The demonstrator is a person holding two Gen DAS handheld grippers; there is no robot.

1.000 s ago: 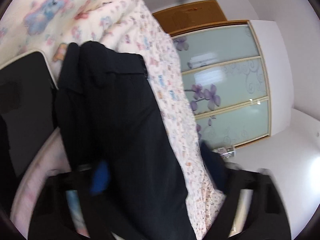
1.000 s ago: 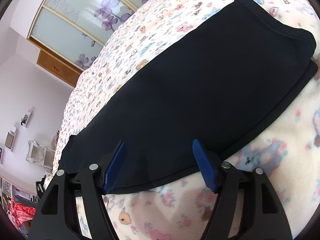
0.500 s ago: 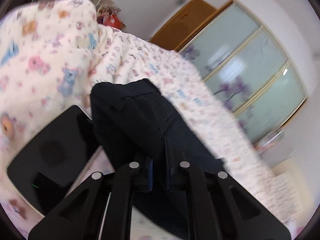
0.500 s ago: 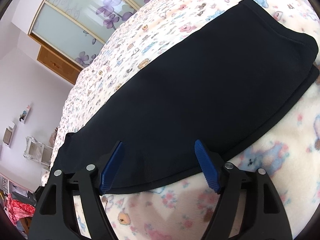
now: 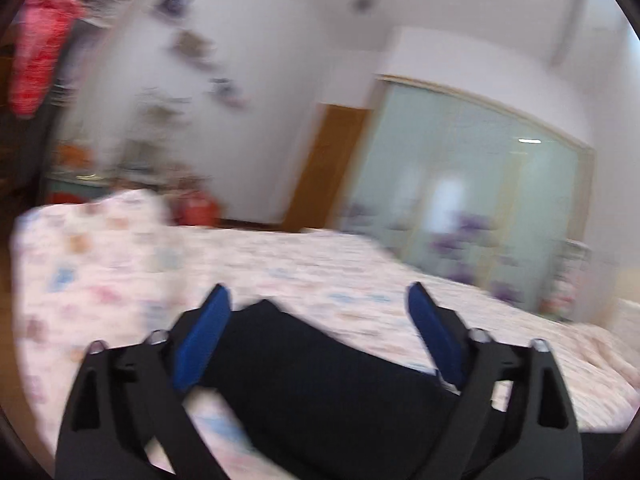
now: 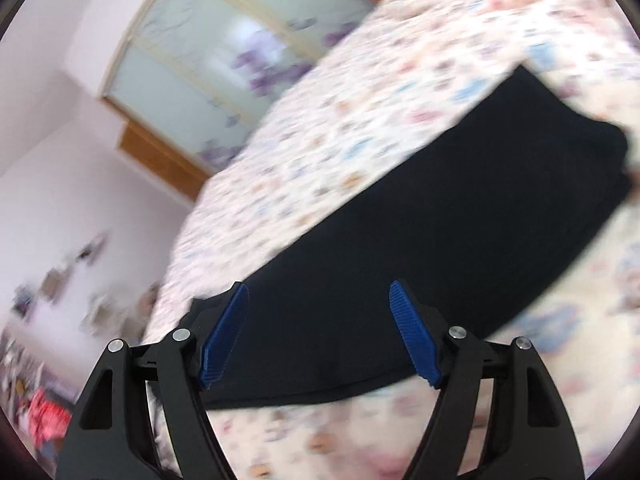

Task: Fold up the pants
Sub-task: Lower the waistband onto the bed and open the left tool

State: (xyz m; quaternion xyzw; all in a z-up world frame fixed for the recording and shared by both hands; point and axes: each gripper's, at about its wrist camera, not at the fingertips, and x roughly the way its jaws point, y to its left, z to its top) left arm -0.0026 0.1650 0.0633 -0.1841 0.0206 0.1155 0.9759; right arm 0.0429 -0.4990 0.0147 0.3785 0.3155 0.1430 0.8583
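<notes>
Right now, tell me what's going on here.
A person with a handheld two-finger gripper in each hand is folding a pair of black fabric pants on a bed covered by a pastel animal-print bedspread. The pants lie flat in a long folded strip. The left gripper and the right gripper are both open above the dark cloth, holding nothing. Both views are motion-blurred.

Left gripper (image 5: 318,302) fingers spread wide; right gripper (image 6: 318,298) likewise.

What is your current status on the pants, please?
Left tongs open, empty. Right tongs open, empty. Black pants flat on bedspread. Nothing in the way.
</notes>
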